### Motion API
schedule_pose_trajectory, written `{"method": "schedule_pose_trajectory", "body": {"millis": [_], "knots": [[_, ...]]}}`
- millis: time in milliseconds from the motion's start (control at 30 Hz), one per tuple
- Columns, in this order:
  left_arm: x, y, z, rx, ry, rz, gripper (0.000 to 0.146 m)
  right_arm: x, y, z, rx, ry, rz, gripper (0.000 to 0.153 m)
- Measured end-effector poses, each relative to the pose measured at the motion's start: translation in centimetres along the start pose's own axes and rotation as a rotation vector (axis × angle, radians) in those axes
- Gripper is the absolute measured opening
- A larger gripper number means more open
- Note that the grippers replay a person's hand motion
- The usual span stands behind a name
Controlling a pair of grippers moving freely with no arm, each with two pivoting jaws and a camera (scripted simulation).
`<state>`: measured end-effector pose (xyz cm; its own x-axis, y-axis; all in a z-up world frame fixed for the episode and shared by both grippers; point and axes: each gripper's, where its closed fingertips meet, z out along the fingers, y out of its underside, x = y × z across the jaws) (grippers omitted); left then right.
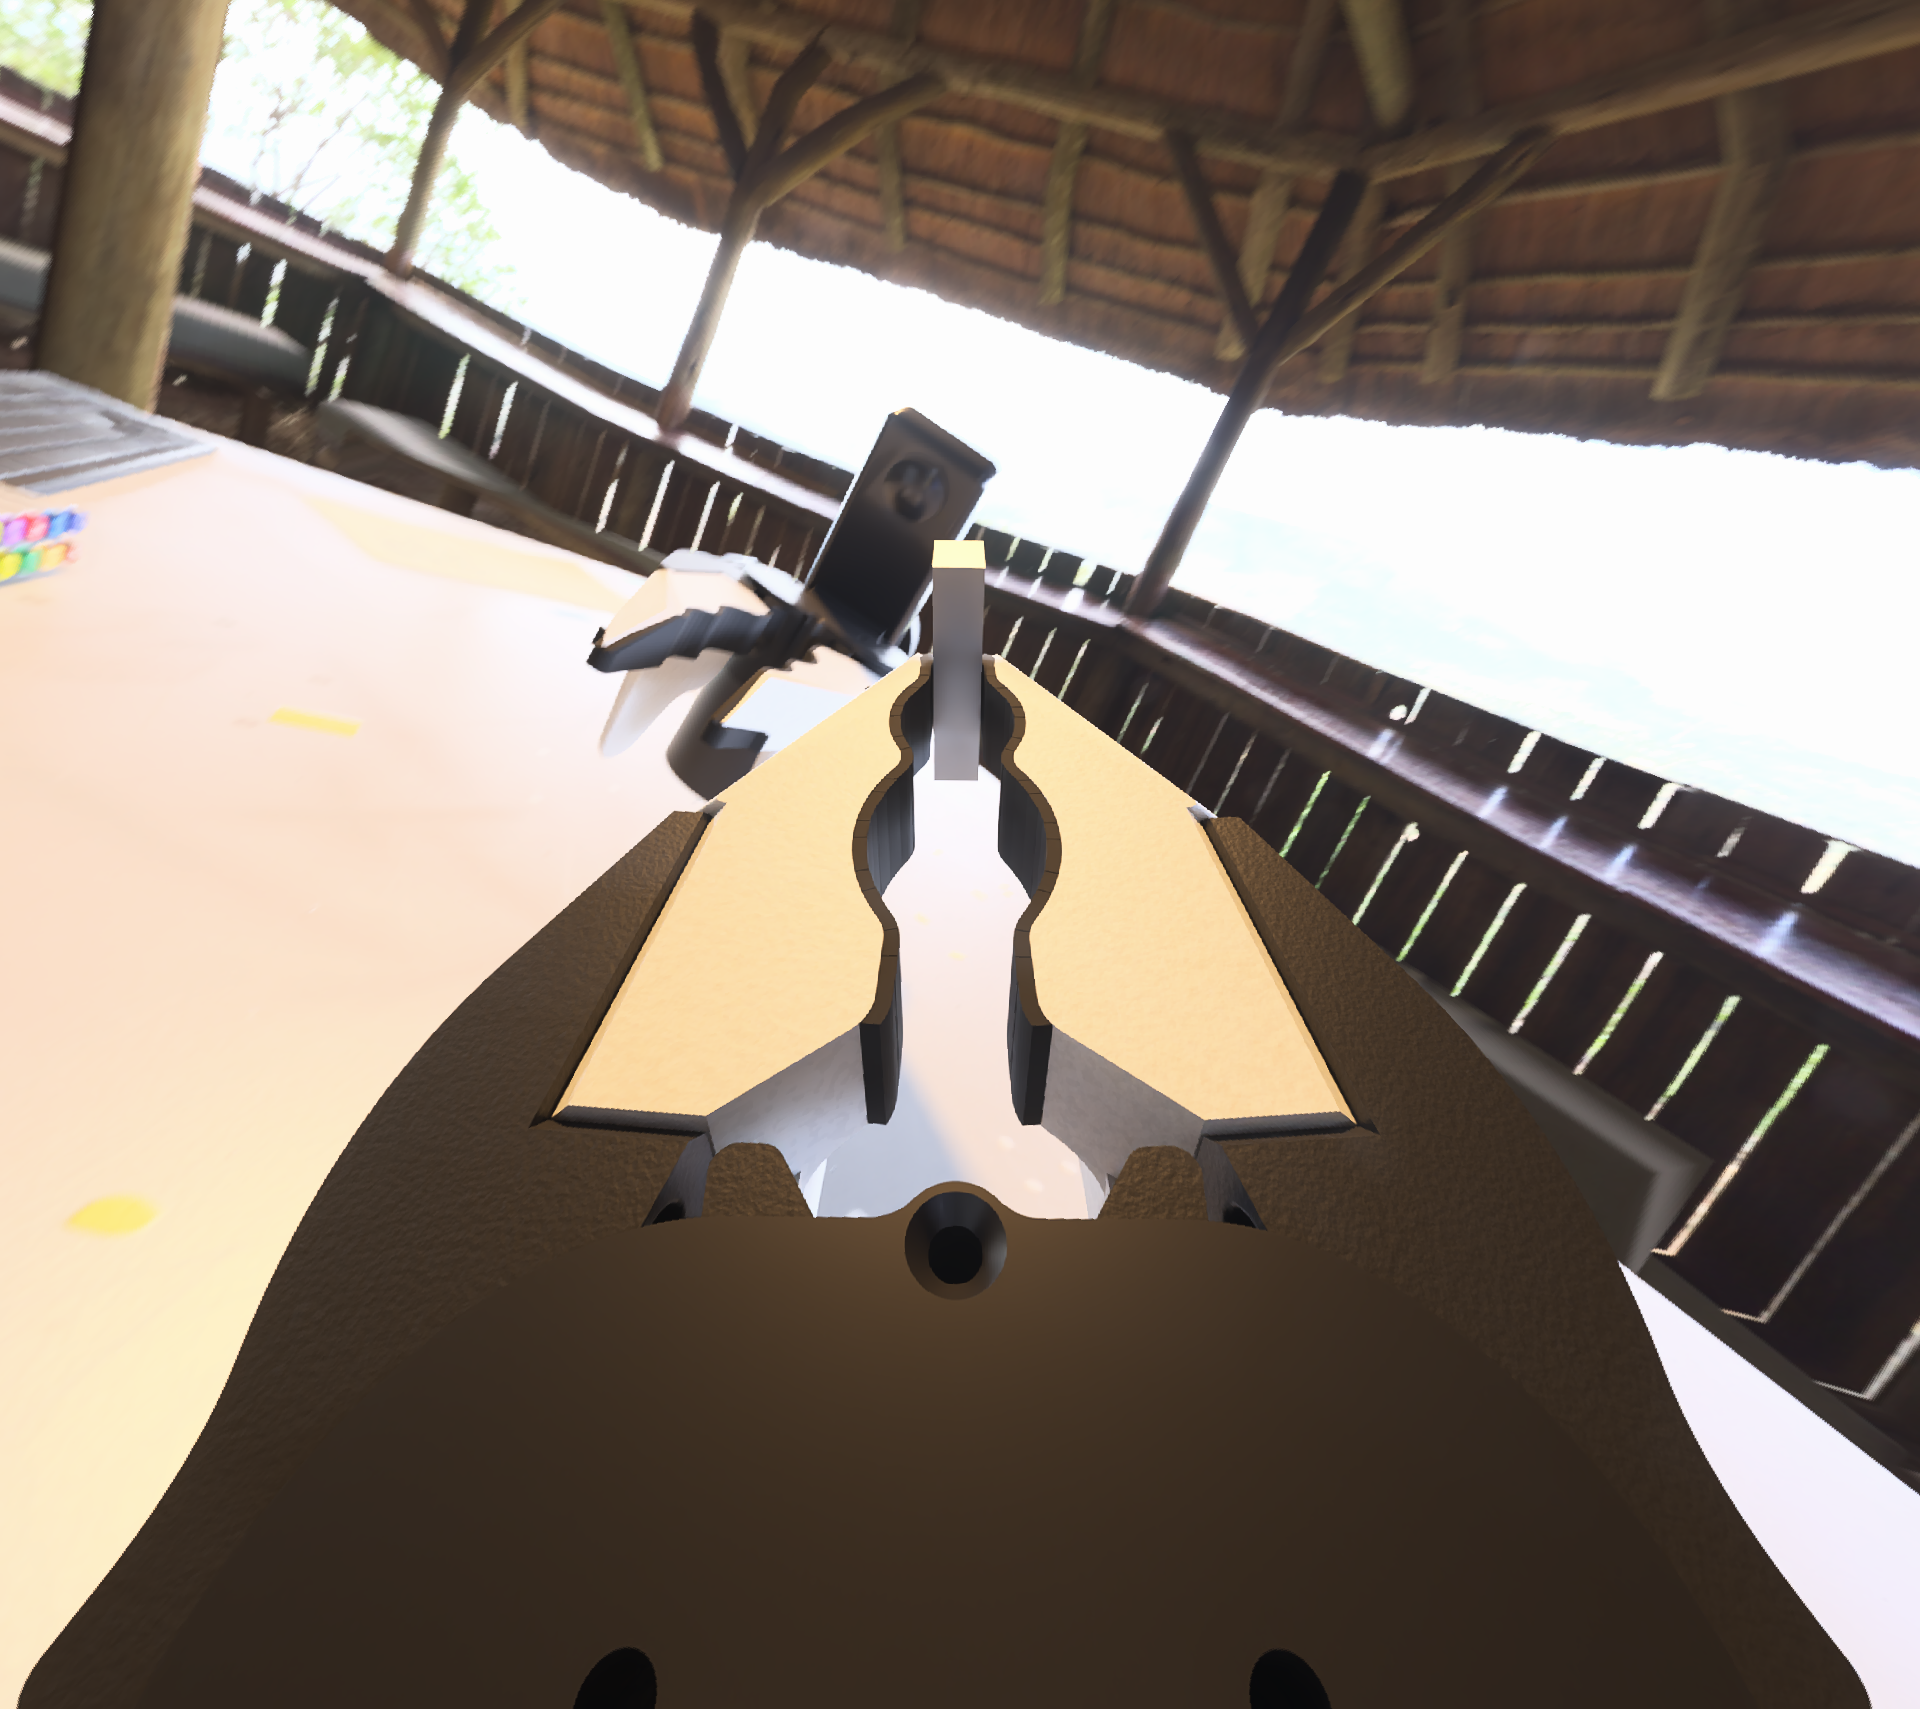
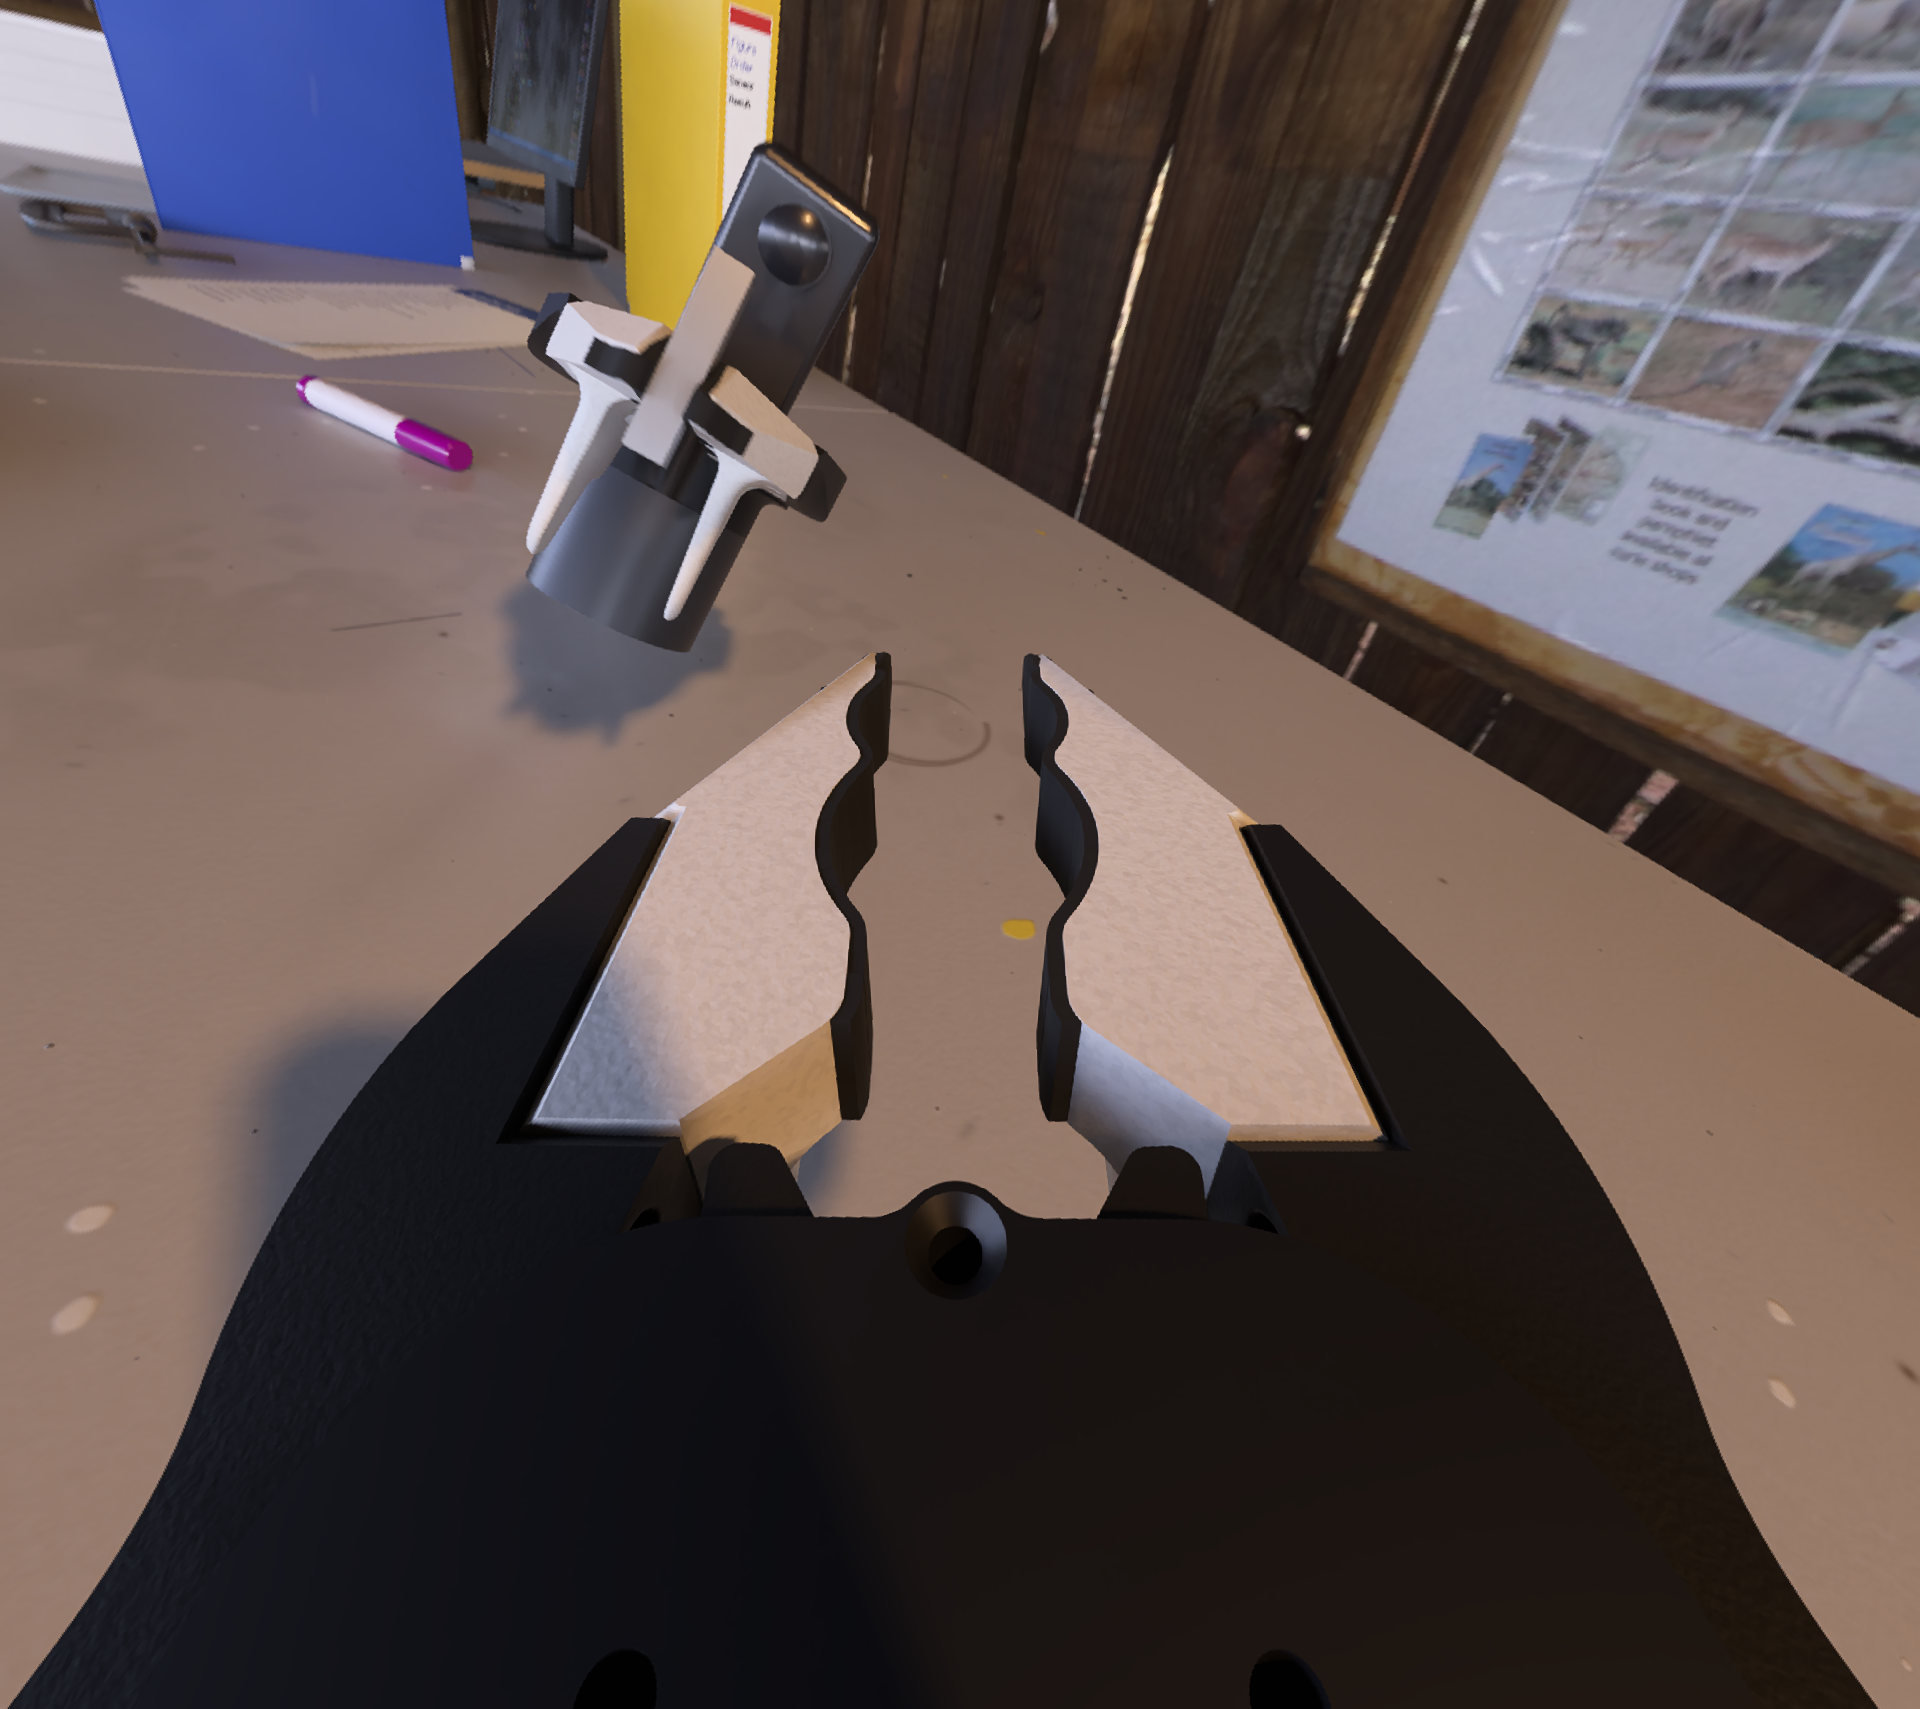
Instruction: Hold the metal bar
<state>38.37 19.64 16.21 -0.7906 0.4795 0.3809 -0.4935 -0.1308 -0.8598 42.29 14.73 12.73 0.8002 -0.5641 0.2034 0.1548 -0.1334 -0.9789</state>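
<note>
The metal bar [image 1: 958,610] is a short grey square-ended bar. It stands upright between the tips of my left gripper [image 1: 956,672], which is shut on it. In the right wrist view the left gripper [image 2: 681,407] holds the bar [image 2: 717,298] tilted, a little above the table [image 2: 312,776], with its shadow below it. My right gripper [image 2: 956,672] is open and empty, low over the table, nearer than the bar and to its right. It shows in the left wrist view [image 1: 634,693] behind the bar, to its left.
At the back of the table stand a blue board [image 2: 281,70], a dark monitor [image 2: 556,28] and a yellow binder [image 2: 686,111]. A purple-capped marker [image 2: 384,423] and a sheet of paper [image 2: 332,309] lie left of the bar. The table edge runs along a wooden wall with a poster [image 2: 1714,257].
</note>
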Motion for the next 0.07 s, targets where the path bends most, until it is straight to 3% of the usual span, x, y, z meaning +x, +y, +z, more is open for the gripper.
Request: {"method": "schedule_pose_trajectory", "body": {"millis": [67], "knots": [[0.75,-0.56,0.02,0.046,0.046,-0.007,0.008,0.03,-0.27,-0.34,0.022,0.006,0.013,0.024]]}}
